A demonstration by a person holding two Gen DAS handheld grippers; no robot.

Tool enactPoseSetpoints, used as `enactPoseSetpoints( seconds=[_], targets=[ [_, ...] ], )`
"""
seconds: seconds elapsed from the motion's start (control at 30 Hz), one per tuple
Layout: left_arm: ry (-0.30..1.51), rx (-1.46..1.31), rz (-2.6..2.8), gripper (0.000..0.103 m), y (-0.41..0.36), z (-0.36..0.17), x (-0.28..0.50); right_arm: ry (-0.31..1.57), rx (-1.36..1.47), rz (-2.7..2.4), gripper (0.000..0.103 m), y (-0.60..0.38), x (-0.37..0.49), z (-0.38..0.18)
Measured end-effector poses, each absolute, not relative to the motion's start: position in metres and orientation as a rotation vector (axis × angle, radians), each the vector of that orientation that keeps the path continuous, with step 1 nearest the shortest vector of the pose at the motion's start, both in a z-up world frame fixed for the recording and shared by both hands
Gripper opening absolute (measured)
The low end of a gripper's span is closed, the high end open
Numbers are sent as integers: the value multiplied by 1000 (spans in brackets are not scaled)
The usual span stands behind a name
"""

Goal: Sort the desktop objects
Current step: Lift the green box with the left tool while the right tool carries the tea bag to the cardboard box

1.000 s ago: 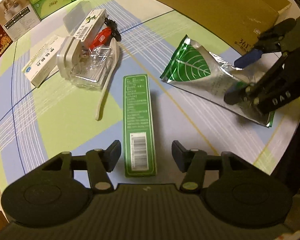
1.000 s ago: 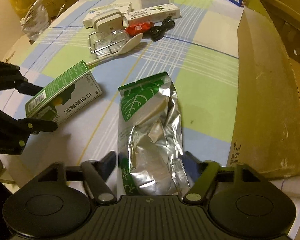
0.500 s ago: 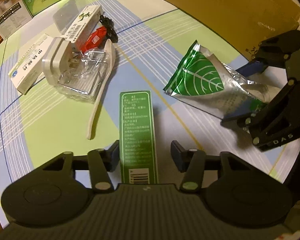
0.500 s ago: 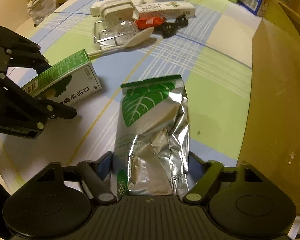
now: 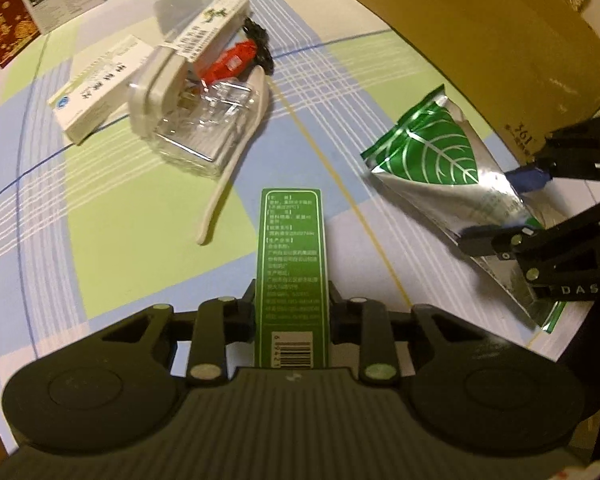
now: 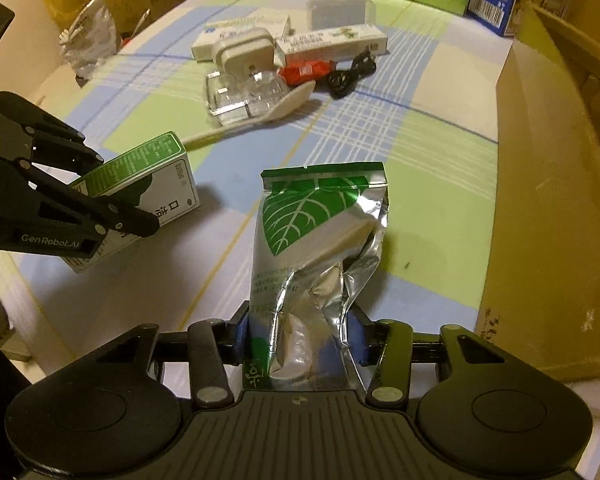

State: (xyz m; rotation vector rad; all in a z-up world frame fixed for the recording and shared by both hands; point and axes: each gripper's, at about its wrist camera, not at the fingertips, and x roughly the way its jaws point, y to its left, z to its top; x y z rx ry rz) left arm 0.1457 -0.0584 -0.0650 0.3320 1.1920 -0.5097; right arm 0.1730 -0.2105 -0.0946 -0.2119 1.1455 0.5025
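Observation:
My left gripper (image 5: 292,304) is shut on a long green box (image 5: 292,264), holding it by its barcode end. The box also shows in the right wrist view (image 6: 148,184), lifted a little off the table. My right gripper (image 6: 300,332) is shut on a silver foil pouch with a green leaf print (image 6: 320,248), pinching its lower end. The pouch also shows in the left wrist view (image 5: 440,168), held by the right gripper (image 5: 500,200).
A pile lies further back: white charger (image 6: 244,56), clear plastic case (image 6: 244,96), white spoon (image 6: 276,108), red item (image 6: 308,72), black cable (image 6: 352,72), two white boxes (image 6: 332,42). A large cardboard box (image 6: 552,200) stands at the right. Cartons line the far edge.
Both grippers advanced over their objects and closed: the left on the green box, the right on the foil pouch. Both objects now look slightly raised.

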Motion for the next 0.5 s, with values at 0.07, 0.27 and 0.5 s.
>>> enactPoseSetpoints(
  seconds=[0.07, 0.27, 0.5],
  targets=[
    [1187, 318, -503, 25, -56, -56, 143, 1134, -195, 504, 44, -210, 170, -85],
    [1143, 307, -485, 25, -60, -23, 134, 1087, -171, 508, 44, -206, 164, -53],
    [1075, 295, -478, 25, -76, 21, 129, 1009, -145, 490, 44, -215, 163, -4]
  ],
)
